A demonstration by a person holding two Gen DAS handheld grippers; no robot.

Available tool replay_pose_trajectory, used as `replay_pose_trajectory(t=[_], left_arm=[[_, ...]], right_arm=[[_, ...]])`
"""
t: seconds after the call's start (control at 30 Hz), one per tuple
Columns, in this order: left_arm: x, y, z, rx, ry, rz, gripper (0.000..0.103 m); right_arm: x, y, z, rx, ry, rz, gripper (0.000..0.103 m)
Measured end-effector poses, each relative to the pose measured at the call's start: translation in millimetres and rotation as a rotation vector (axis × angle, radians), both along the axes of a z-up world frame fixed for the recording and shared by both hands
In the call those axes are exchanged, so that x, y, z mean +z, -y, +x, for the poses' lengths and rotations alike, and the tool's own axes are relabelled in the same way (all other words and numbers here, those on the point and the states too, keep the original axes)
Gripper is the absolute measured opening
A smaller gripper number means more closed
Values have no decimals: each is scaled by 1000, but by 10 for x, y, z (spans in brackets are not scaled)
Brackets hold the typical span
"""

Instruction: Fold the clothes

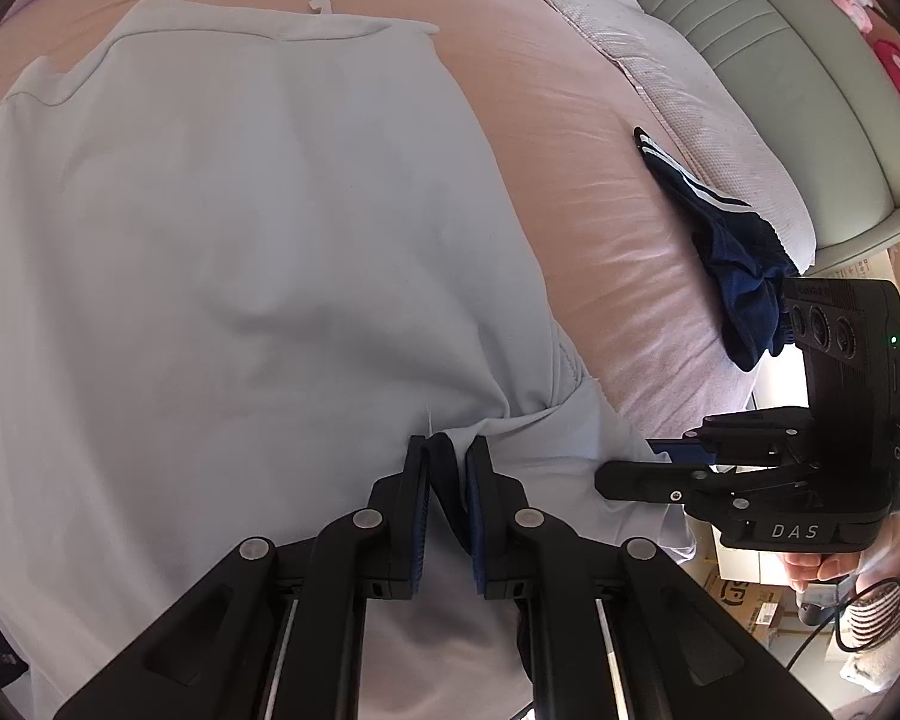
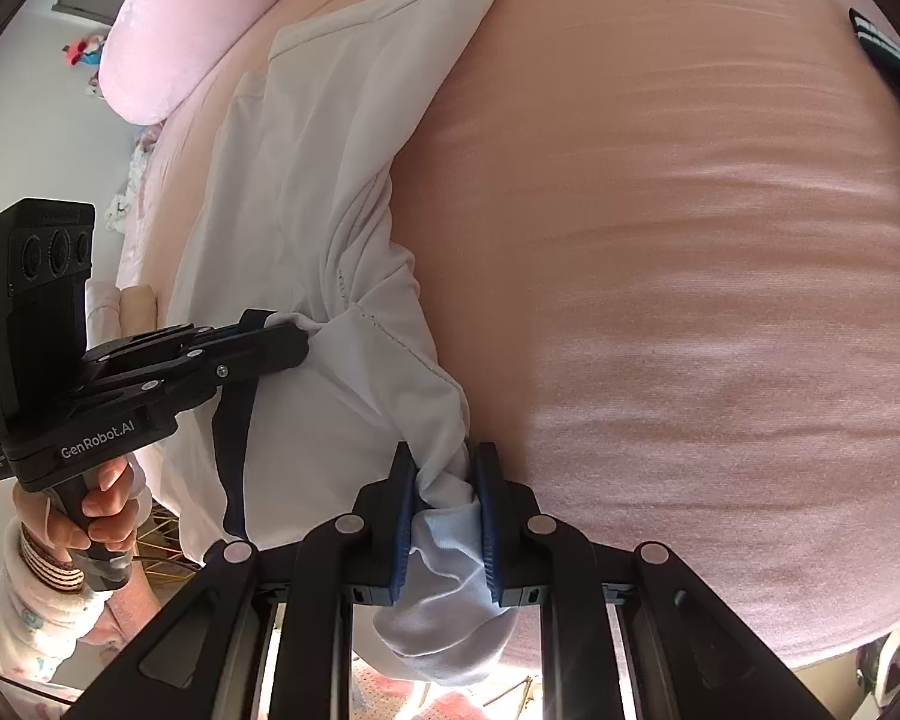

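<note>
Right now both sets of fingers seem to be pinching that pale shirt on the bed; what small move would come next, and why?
Probably lift both together and carry the hem toward the collar. The left gripper is shut on the white shirt, the right gripper is shut on bunched fabric at the shirt's near corner, and the rest lies flat on the pink bedsheet.

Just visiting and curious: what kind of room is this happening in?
Most likely a bedroom: a pink bed sheet, a pink pillow and a padded headboard.
</note>
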State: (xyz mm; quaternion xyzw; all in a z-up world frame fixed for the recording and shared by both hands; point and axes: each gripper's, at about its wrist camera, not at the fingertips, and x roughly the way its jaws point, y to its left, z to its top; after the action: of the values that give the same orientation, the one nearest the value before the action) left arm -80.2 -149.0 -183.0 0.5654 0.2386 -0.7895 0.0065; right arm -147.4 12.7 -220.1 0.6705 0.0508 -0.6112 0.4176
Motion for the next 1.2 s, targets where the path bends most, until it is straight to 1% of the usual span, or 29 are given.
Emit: replay_pose_trajectory(t=[0.07, 0.1, 0.17, 0.2, 0.23, 0.27, 0.3, 0.33, 0.37, 0.4, 0.43, 0.5, 0.57, 0.63, 0.7, 0.77, 0.87, 1.1, 1.2], left_arm=[[16, -53, -12, -18, 2, -43, 10], [25, -62, -15, -20, 5, -45, 10], [50, -39, -13, -7, 14, 2, 11], [62, -14, -11, 2, 18, 41, 11], [72, 26, -7, 15, 19, 102, 11], [82, 69, 2, 30, 18, 164, 12], [96, 115, 22, 49, 10, 225, 15], [116, 159, 49, 70, 0, 273, 27], [135, 196, 81, 92, -4, 301, 39], [158, 220, 114, 114, -7, 313, 63], [190, 228, 151, 127, -23, 321, 69], [226, 199, 218, 112, -50, 349, 69], [207, 131, 251, 96, -17, 345, 69], [164, 50, 302, 84, 6, 346, 69], [103, -26, 354, 72, 28, 353, 69], [79, -94, 397, 66, 35, 344, 69], [104, -132, 443, 61, 35, 341, 69], [95, -210, 507, 63, 64, 341, 69], [40, -277, 528, 69, 78, 340, 69]], right_arm=[[7, -19, 34, 12, -31, 14, 17], [5, -26, 51, 13, -35, 17, 17], [19, -28, 76, 19, -39, 15, 17], [34, -28, 87, 23, -42, 12, 19], [58, -32, 99, 25, -43, 10, 19], [84, -41, 111, 22, -44, 7, 23], [116, -57, 125, 19, -45, 1, 29], [154, -80, 142, 17, -47, -10, 34], [197, -108, 160, 15, -51, -21, 42], [247, -147, 183, 9, -59, -34, 46], [299, -193, 208, 2, -67, -49, 47], [397, -285, 261, -10, -87, -75, 55], [454, -352, 333, -7, -126, -62, 57], [469, -260, 420, 9, -171, -27, 57], [463, -441, 471, 31, -194, -5, 57], [425, -522, 532, 42, -192, 2, 57], [361, -564, 584, 32, -179, -17, 57], [311, -497, 611, 39, -244, -3, 57], [287, -384, 696, 64, -303, 21, 57]])
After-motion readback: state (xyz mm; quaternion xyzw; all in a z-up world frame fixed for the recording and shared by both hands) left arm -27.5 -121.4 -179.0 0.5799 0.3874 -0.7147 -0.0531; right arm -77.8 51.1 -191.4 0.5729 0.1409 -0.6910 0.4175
